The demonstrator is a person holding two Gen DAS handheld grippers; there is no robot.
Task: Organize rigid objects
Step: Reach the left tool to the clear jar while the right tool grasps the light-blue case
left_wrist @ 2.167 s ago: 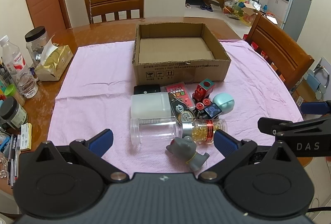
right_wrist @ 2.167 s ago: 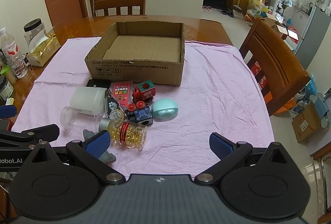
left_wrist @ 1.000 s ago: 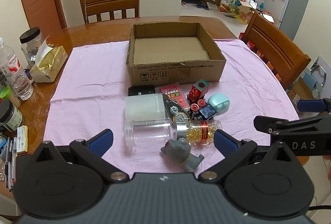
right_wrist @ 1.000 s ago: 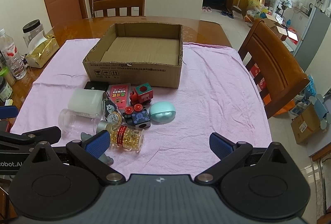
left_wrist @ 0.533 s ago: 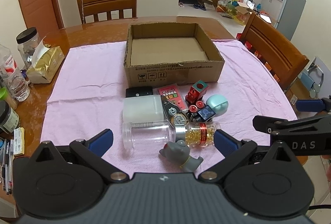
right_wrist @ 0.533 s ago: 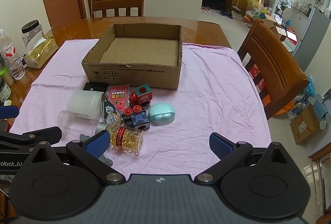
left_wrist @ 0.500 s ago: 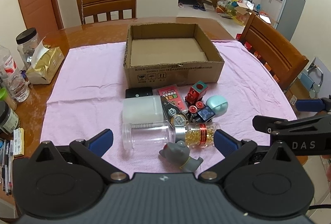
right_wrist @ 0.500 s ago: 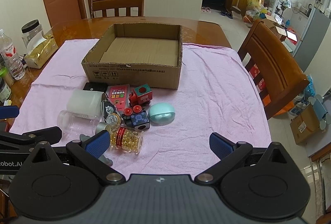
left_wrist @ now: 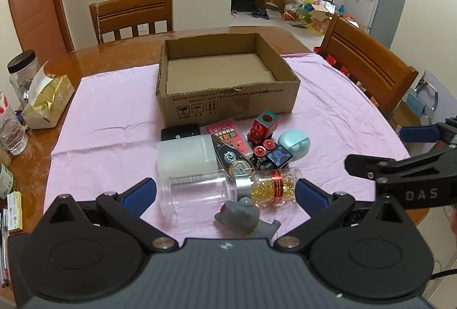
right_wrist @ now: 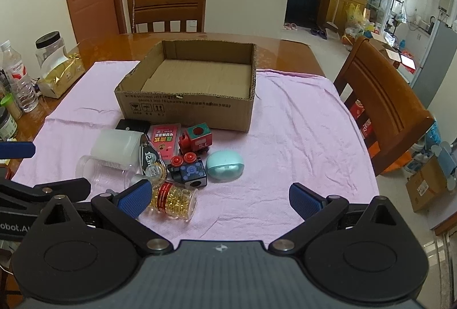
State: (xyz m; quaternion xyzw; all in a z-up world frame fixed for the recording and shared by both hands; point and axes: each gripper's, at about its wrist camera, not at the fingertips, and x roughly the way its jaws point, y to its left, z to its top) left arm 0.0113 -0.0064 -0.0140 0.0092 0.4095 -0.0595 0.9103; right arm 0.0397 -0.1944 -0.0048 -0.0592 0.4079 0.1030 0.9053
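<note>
An open, empty cardboard box [left_wrist: 228,106] [right_wrist: 185,109] stands on a pink cloth [left_wrist: 114,114]. In front of it lies a cluster: a red toy train [left_wrist: 261,127] [right_wrist: 195,140], a teal egg-shaped case [left_wrist: 294,142] [right_wrist: 225,164], a pill bottle with gold capsules [left_wrist: 271,186] [right_wrist: 172,199], a clear jar [left_wrist: 194,193], a frosted white tub [left_wrist: 185,157], a grey animal figure [left_wrist: 245,213], a black-and-blue toy block [right_wrist: 188,170]. My left gripper [left_wrist: 225,194] is open just before the jar and bottle. My right gripper [right_wrist: 220,196] is open over the cloth, right of the bottle.
A gold tissue pack [left_wrist: 45,102], jars and a water bottle [right_wrist: 20,80] stand on the wooden table's left side. Wooden chairs stand at the far side [left_wrist: 134,14] and right side [right_wrist: 382,100]. The cloth right of the cluster is bare.
Both grippers have shifted slightly; the box and cluster sit a little further left in the left wrist view. No object has moved on the cloth.
</note>
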